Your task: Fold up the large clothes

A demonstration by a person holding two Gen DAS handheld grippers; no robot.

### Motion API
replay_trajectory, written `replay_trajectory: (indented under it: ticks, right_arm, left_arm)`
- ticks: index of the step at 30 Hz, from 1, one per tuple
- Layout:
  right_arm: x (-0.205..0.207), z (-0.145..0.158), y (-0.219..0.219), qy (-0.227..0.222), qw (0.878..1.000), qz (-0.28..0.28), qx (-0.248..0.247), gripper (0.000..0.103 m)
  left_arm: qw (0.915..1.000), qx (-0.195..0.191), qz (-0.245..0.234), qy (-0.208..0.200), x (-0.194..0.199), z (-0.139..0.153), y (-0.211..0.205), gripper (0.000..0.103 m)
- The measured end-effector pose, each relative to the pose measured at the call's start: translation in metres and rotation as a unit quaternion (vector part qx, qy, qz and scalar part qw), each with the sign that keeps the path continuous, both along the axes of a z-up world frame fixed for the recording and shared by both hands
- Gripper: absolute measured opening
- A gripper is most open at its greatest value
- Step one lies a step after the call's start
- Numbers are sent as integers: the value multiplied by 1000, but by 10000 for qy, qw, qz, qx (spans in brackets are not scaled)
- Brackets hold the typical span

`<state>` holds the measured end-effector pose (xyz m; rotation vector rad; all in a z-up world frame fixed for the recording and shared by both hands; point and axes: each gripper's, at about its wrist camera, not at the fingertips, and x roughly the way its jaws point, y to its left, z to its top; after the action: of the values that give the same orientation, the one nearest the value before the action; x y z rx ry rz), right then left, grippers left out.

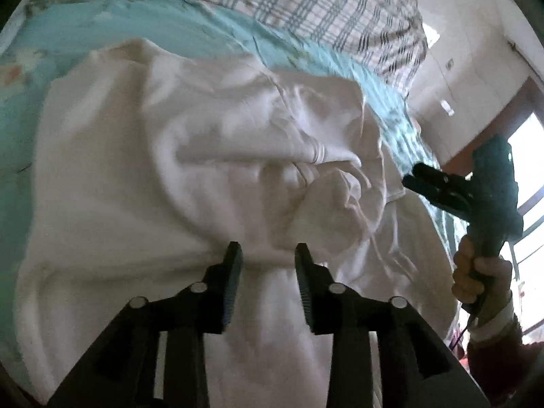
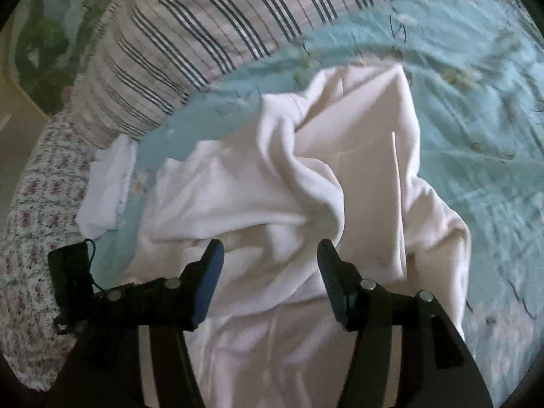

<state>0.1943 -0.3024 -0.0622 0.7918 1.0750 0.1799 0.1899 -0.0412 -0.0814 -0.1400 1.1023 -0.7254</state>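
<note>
A large white garment (image 1: 204, 156) lies crumpled on a light blue bedspread (image 1: 112, 30). It also fills the middle of the right wrist view (image 2: 272, 183). My left gripper (image 1: 268, 255) is open, its fingertips right at a bunched fold of the cloth, which lies between the jaws. My right gripper (image 2: 270, 250) is open just above the rumpled cloth, holding nothing. In the left wrist view the right gripper (image 1: 413, 178) shows at the right, teal and black, held by a hand beside the garment's edge.
A plaid quilt (image 1: 323, 3) is piled at the back of the bed, striped in the right wrist view (image 2: 190, 34). A small white cloth (image 2: 108, 187) and a black object (image 2: 69, 272) lie at the left. A window (image 1: 530, 156) is at right.
</note>
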Motion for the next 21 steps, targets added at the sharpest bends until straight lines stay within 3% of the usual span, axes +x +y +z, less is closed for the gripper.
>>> replay_trajectory:
  ticks: [10, 15, 17, 21]
  right_arm:
    - [-93, 32, -21, 112, 9991, -26, -416, 65]
    - [-143, 28, -44, 384, 9978, -159, -507, 65]
    - [-162, 18, -51, 594, 9974, -227, -329, 65]
    - [-187, 1, -47, 847, 9963, -120, 93, 65]
  left_arm:
    - [9929, 185, 1151, -251, -77, 31, 113, 78]
    - [9852, 357, 1676, -44, -108, 22, 170, 79]
    - [9818, 401, 1855, 90, -119, 15, 189, 79]
    - [9781, 78, 1990, 612, -141, -8, 214, 80]
